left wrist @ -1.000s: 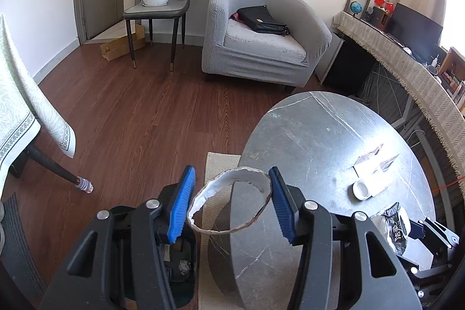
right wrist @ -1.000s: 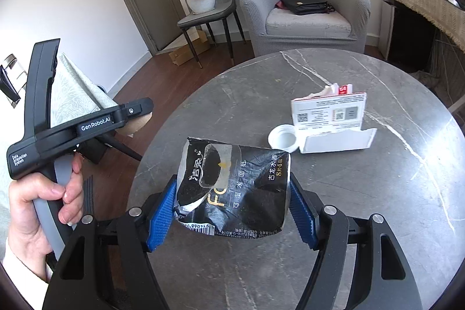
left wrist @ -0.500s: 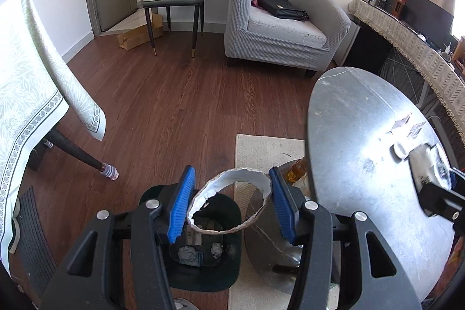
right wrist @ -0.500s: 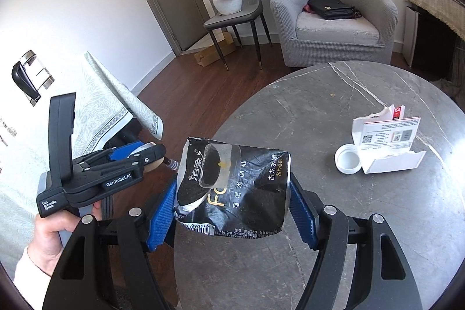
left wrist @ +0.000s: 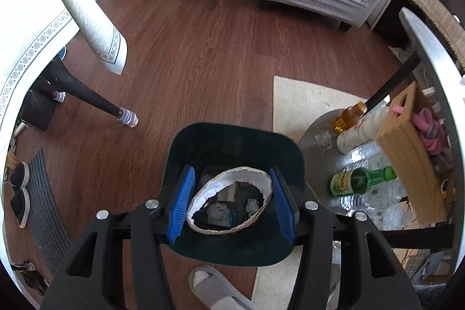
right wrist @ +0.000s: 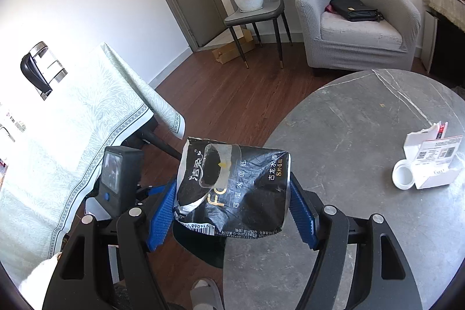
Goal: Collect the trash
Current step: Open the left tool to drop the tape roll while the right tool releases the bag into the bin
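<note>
My left gripper [left wrist: 229, 202] is shut on a torn white paper ring [left wrist: 215, 185] and holds it right above the dark green trash bin [left wrist: 232, 141] on the floor. Crumpled scraps [left wrist: 218, 212] lie inside the bin. My right gripper [right wrist: 232, 208] is shut on a crumpled black tissue wrapper [right wrist: 232, 188] and holds it over the left edge of the round grey marble table [right wrist: 363, 150]. A white cap [right wrist: 403, 174] and a torn white box [right wrist: 430, 161] sit on the table at the right. The left gripper's body [right wrist: 119, 179] shows below left.
Under the table's edge are bottles [left wrist: 360, 182] and a wooden crate [left wrist: 407, 153] on a lower shelf. A table with a white cloth [left wrist: 35, 19] stands at the left. A slipper [left wrist: 215, 289] lies by the bin. A grey armchair [right wrist: 357, 25] and a chair [right wrist: 255, 7] stand behind.
My left gripper has swung down and off the table with the ring until it hangs over the bin. My right gripper has moved left toward the table's edge with the wrapper.
</note>
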Action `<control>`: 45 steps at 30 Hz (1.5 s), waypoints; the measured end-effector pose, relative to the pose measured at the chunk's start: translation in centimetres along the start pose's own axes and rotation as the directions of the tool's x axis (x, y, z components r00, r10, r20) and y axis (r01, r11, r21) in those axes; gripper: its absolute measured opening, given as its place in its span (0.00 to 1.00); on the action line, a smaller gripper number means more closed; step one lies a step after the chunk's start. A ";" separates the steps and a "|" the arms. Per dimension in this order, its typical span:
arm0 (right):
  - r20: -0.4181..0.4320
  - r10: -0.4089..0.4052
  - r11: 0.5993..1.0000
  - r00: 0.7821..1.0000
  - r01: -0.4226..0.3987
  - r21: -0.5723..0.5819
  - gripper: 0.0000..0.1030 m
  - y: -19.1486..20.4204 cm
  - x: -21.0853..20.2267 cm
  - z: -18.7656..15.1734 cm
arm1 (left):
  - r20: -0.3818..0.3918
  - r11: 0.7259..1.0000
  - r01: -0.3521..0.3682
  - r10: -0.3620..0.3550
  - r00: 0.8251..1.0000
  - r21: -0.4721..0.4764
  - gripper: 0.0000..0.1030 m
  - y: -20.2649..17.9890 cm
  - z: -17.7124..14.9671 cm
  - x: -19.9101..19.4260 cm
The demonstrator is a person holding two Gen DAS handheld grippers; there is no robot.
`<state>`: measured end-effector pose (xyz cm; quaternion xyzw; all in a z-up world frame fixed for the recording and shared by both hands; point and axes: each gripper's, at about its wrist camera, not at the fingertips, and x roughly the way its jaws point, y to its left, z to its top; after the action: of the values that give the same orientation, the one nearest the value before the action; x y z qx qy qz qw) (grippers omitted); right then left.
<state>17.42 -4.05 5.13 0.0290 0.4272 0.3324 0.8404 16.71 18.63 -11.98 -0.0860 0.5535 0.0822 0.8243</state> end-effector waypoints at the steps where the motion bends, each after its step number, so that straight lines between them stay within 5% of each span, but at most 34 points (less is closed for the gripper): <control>1: -0.002 0.001 1.000 1.000 -0.001 -0.004 0.70 0.3 0.3 0.1 | -0.026 1.000 0.002 -0.001 1.000 0.005 0.54 0.3 -0.3 0.7; 11: -0.056 0.010 1.000 0.998 -0.011 -0.022 0.70 2.9 4.1 0.1 | -0.190 0.998 0.019 -0.008 0.982 0.058 0.54 2.3 -3.4 5.5; 21: -0.104 0.028 0.998 0.994 -0.035 -0.061 0.70 6.2 7.6 -0.1 | -0.187 0.999 0.041 -0.037 0.982 0.016 0.65 4.7 -4.0 5.3; 34: -0.170 0.024 0.990 0.985 -0.047 -0.132 0.70 9.9 11.8 -1.3 | 0.000 0.992 -0.004 0.004 1.000 -0.123 0.54 10.6 -2.8 -0.5; 45: -0.274 -0.032 0.985 0.961 -0.016 -0.173 0.70 10.3 16.9 -4.2 | 0.230 0.974 0.059 -0.008 0.973 -0.219 0.37 12.4 -0.8 -8.4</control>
<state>15.78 12.81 -5.89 -0.0927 0.5096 0.3657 0.7733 9.99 30.16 -5.13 -0.1778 0.4411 0.1395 0.8685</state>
